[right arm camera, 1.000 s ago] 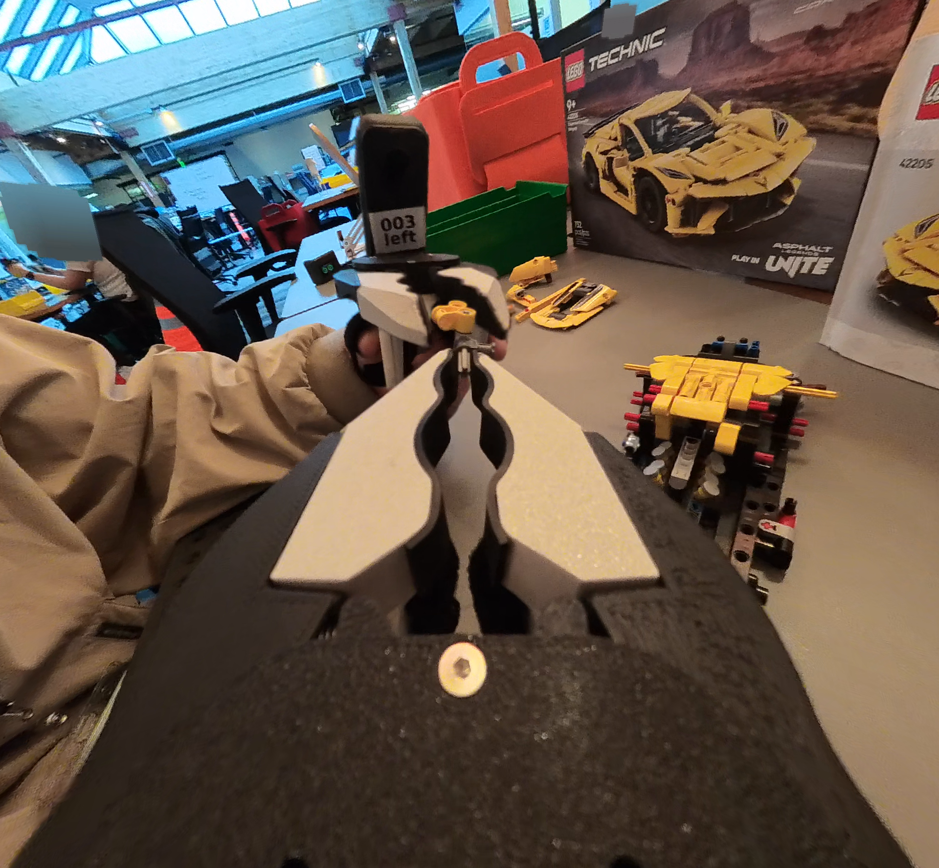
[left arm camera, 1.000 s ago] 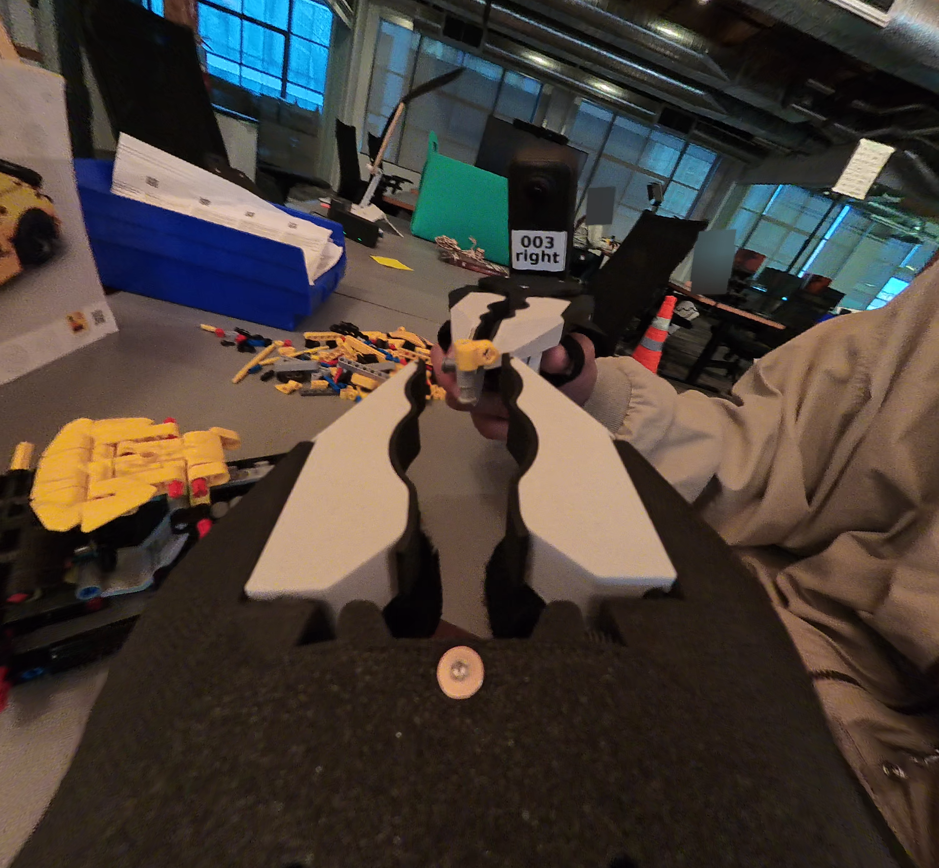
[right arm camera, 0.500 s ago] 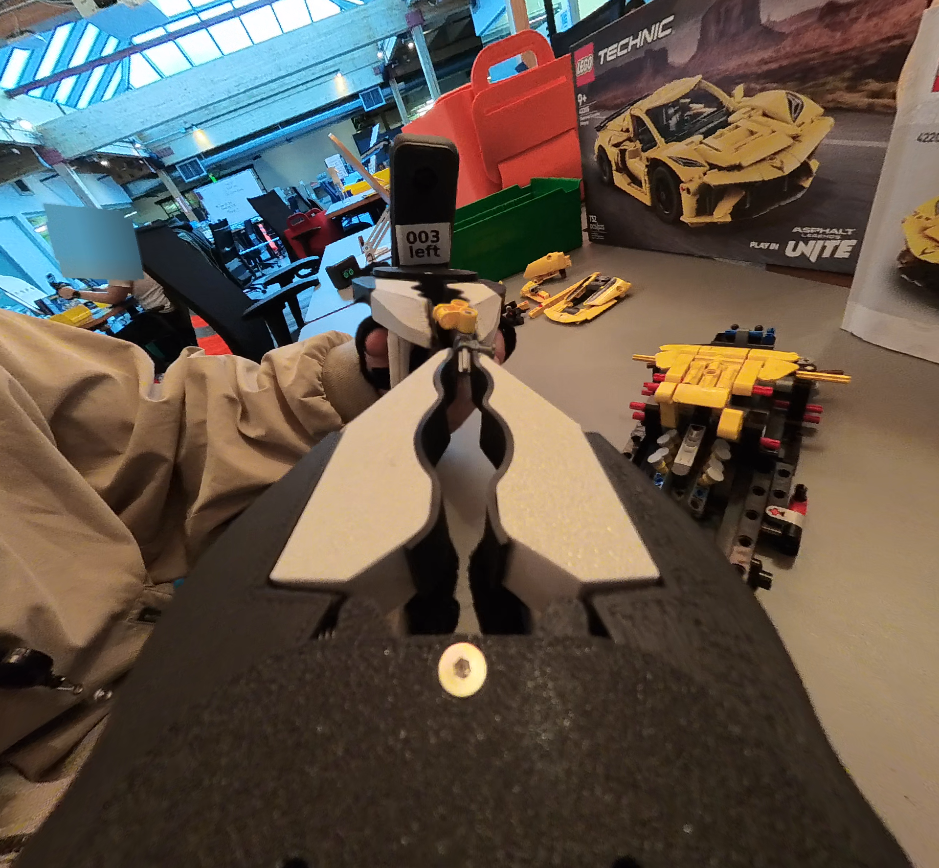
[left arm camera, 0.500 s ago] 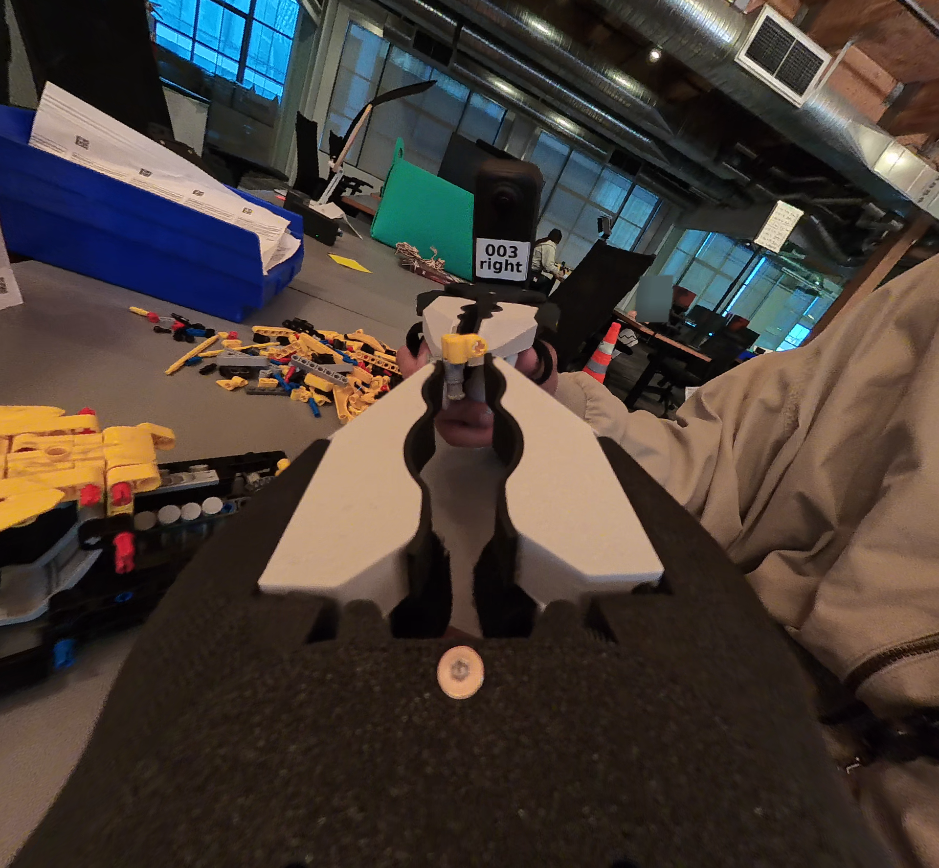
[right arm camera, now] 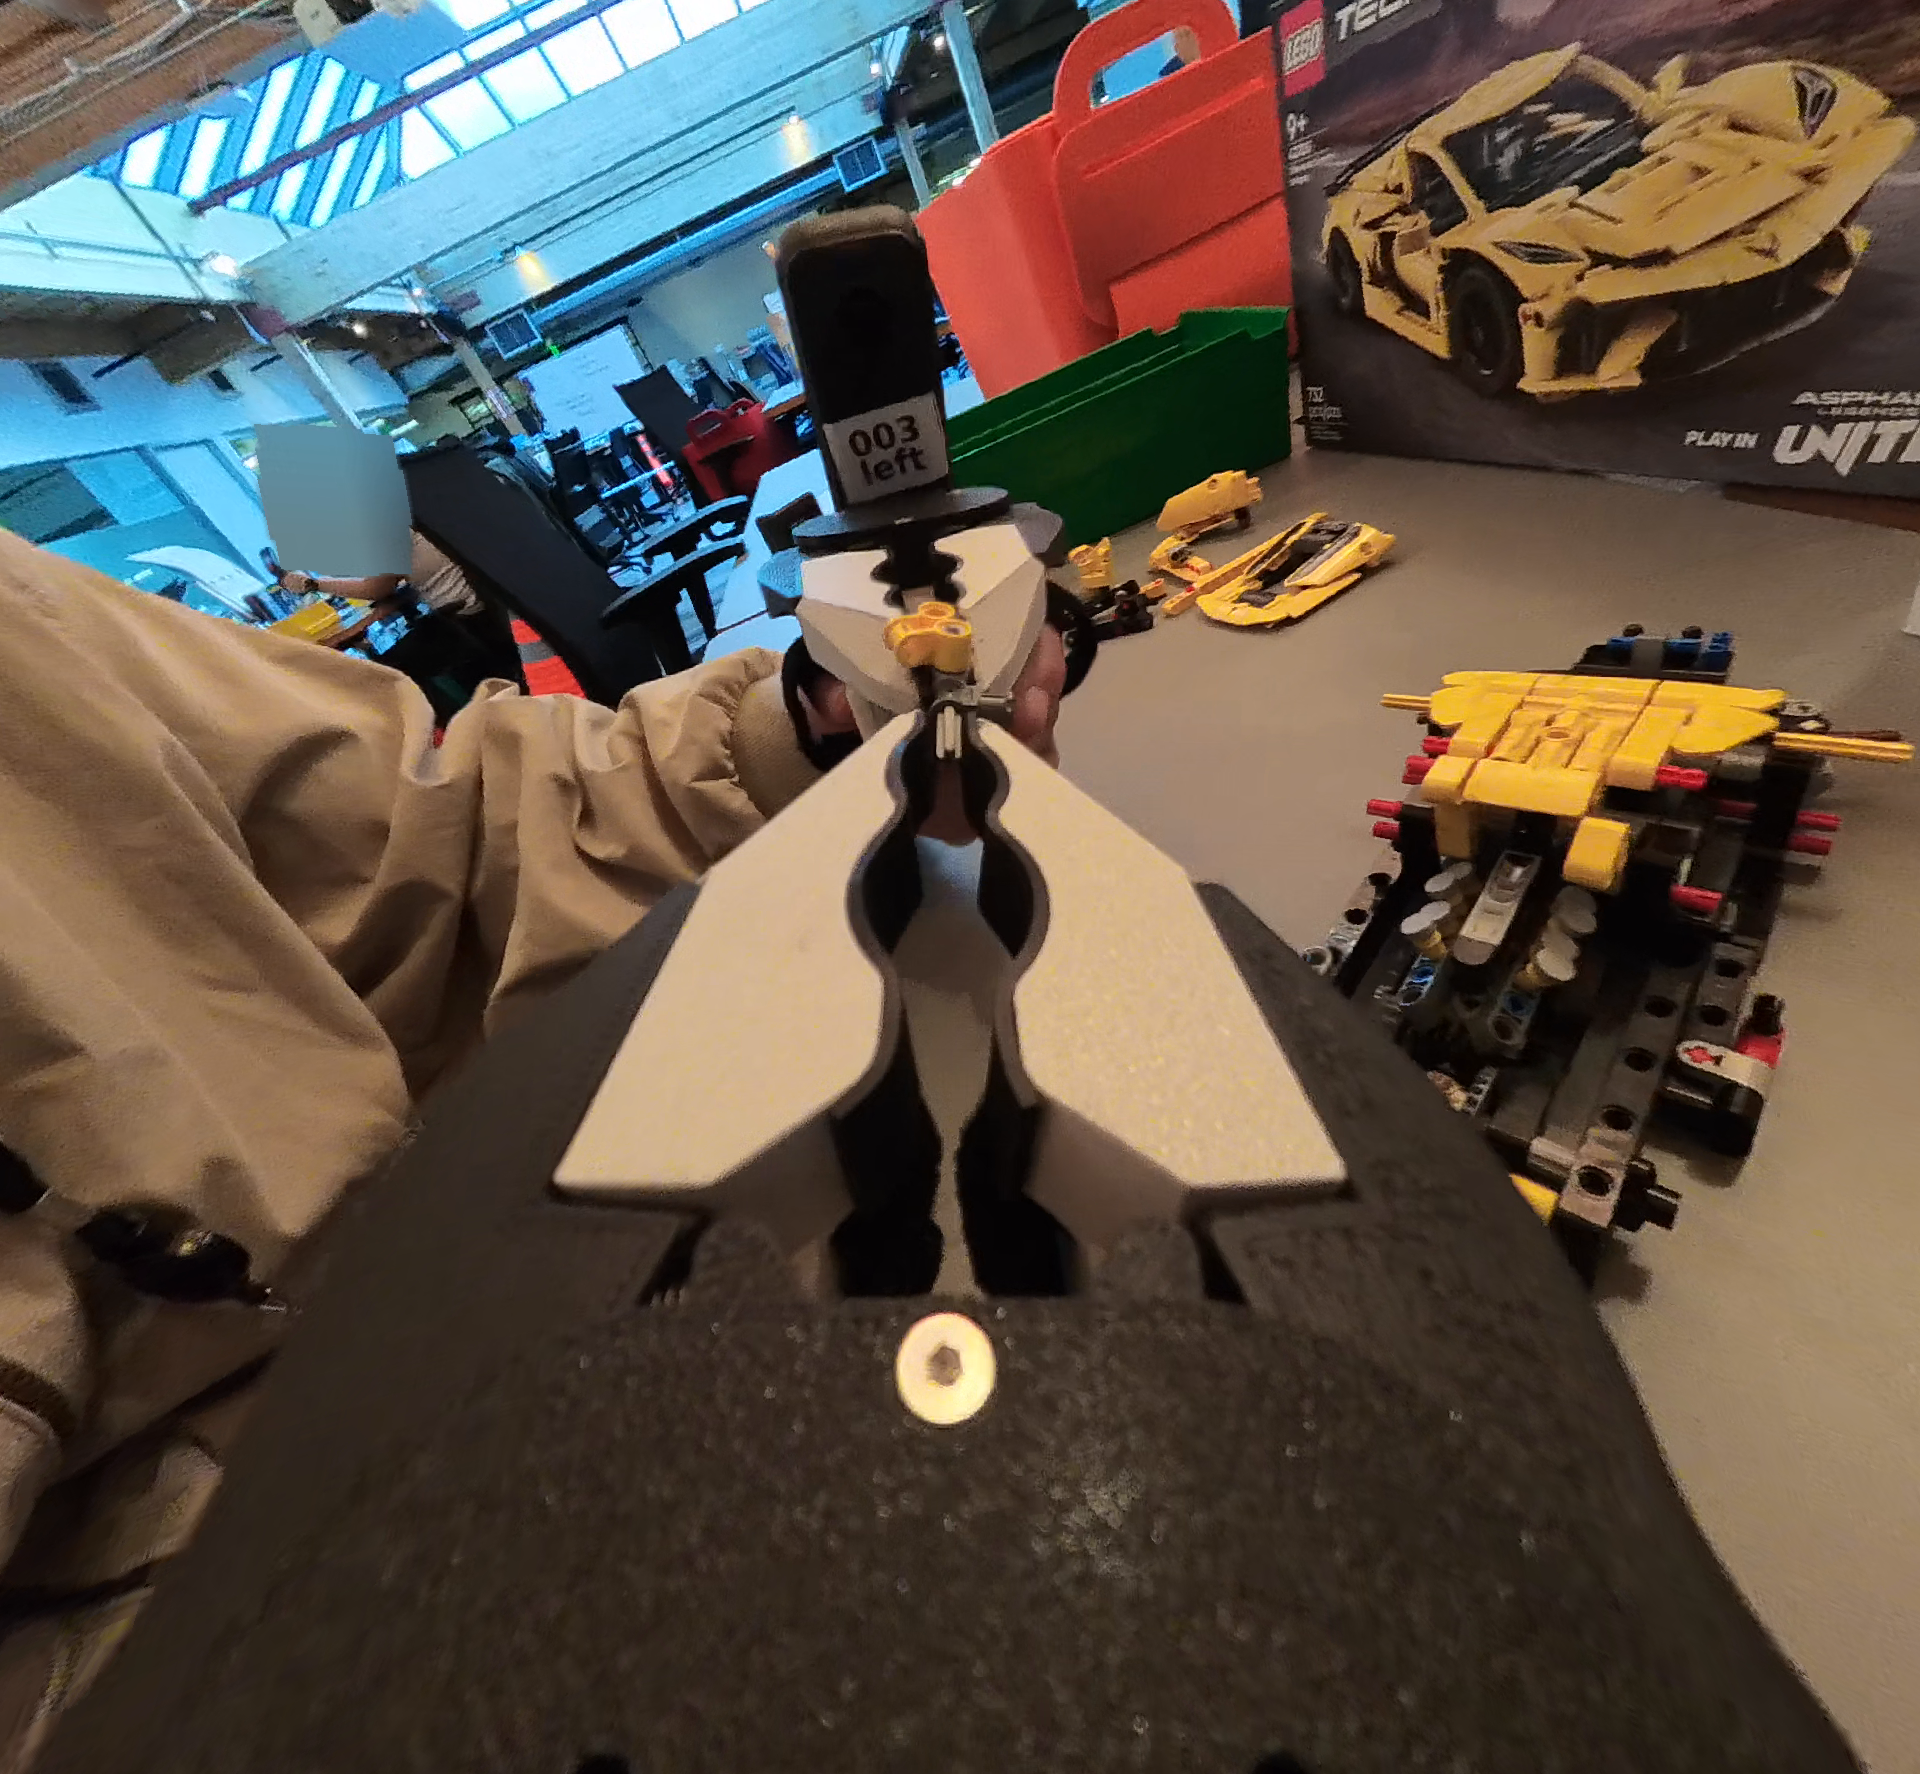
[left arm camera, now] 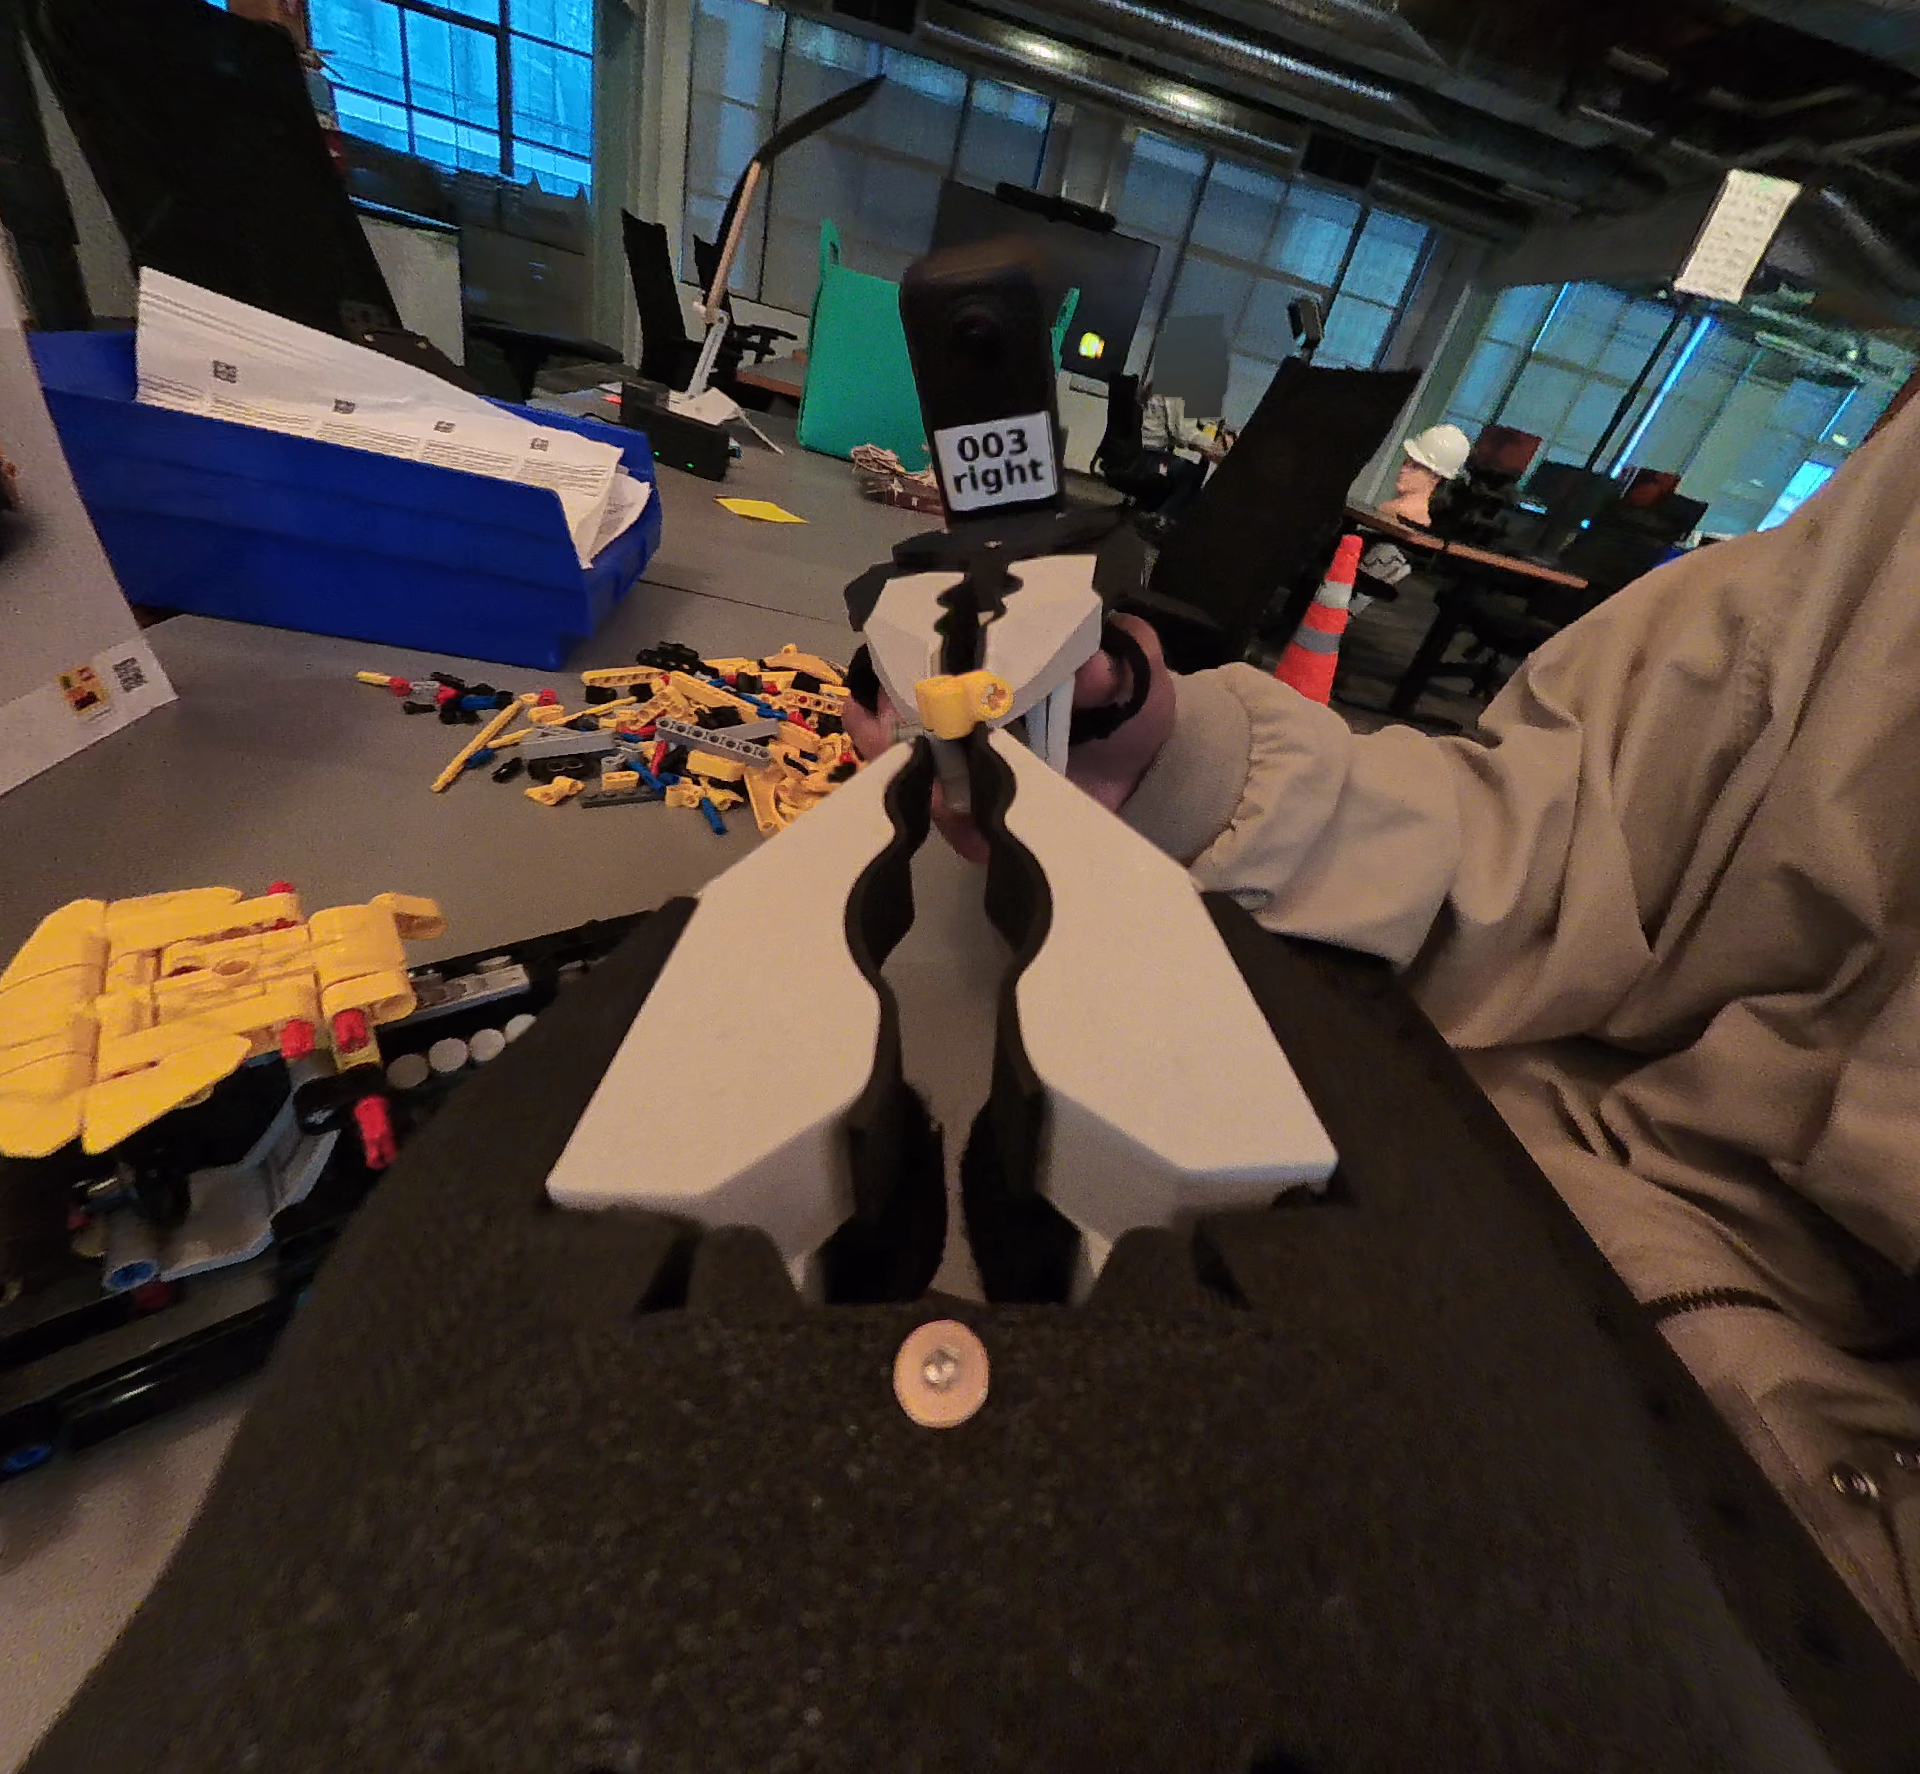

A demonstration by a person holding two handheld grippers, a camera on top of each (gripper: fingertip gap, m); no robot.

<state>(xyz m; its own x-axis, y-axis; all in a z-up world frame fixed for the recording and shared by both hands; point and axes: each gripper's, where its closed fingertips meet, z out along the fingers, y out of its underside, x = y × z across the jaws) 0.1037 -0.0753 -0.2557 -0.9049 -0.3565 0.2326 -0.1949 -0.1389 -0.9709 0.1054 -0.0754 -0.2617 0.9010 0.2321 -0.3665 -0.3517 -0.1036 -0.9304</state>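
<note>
Jaws nose to nose: left gripper (left arm camera: 951, 768) and right gripper (right arm camera: 948, 732) both pinched shut on tiny yellow-grey piece (left arm camera: 961, 701). Probably light, rigid, slick plastic; best nipped at its grey end.

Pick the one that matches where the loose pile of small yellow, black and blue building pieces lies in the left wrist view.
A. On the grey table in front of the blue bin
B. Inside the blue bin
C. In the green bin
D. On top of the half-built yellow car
A: the loose pile of pieces is spread on the grey table, just in front of the blue bin, which holds white paper sheets.
</note>
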